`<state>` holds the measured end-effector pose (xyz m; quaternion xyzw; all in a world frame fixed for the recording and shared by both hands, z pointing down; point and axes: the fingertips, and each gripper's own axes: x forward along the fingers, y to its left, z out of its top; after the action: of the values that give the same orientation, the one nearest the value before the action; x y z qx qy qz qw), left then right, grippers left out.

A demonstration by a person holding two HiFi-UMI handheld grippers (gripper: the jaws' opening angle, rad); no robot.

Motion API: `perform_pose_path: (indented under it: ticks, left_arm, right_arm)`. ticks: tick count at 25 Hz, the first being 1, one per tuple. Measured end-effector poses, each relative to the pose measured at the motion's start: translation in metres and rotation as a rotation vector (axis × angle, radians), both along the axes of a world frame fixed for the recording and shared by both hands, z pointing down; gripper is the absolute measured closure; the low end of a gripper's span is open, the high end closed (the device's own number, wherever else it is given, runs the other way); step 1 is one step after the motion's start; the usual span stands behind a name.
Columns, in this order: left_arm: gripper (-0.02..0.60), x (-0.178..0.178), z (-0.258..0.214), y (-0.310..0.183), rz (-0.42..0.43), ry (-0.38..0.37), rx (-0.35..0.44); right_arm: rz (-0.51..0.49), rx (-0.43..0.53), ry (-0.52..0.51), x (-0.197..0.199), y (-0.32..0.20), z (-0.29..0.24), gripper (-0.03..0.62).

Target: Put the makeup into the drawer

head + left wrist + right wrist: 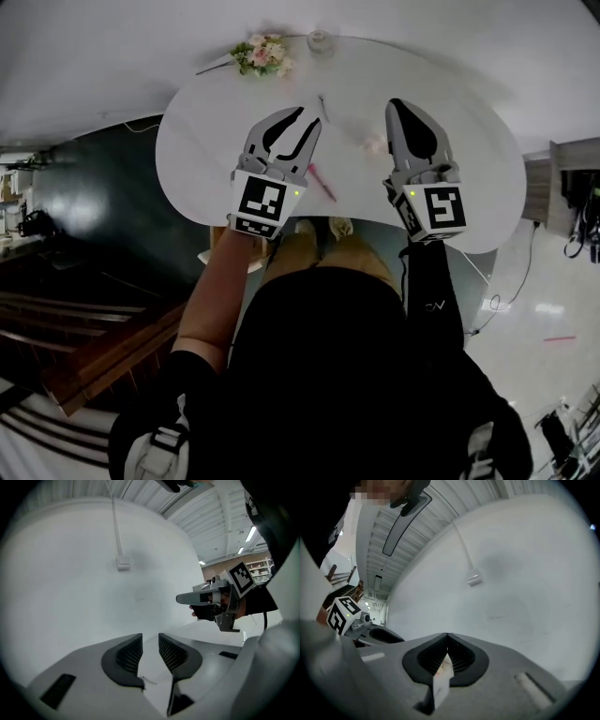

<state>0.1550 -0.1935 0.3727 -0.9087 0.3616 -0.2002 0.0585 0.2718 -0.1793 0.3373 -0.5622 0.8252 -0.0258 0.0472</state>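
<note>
Grey hand-held grippers (pixel 310 112), marker cubes (pixel 262 200), black top (pixel 328 366)

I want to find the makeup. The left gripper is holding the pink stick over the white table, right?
Not quite. The left gripper is over the white table but holds nothing, jaws apart. The head view shows the pink stick lying on the table.

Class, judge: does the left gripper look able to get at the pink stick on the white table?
Probably yes. The left gripper has its jaws apart and empty, and the pink stick lies bare on the white table just beside it, with nothing between them.
</note>
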Motion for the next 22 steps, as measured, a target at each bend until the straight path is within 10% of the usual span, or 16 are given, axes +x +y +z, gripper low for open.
perform_pose_path:
  ticks: [6,16,22]
  left_arm:
    - [0.5,0.02,0.04,0.016,0.214,-0.11,-0.063]
    - [0.462,-0.004,0.197,0.073,0.849,-0.794,-0.183]
    - [0.465,-0.027,0.26,0.084,1.066,-1.055,-0.209]
  right_arm:
    - [0.071,-0.016,0.004,0.014,0.016,0.001,0.592]
    - [0.141,-0.033,0.035,0.021,0.027,0.005,0.592]
    - [0.174,-0.047,0.07,0.025,0.029,0.006,0.592]
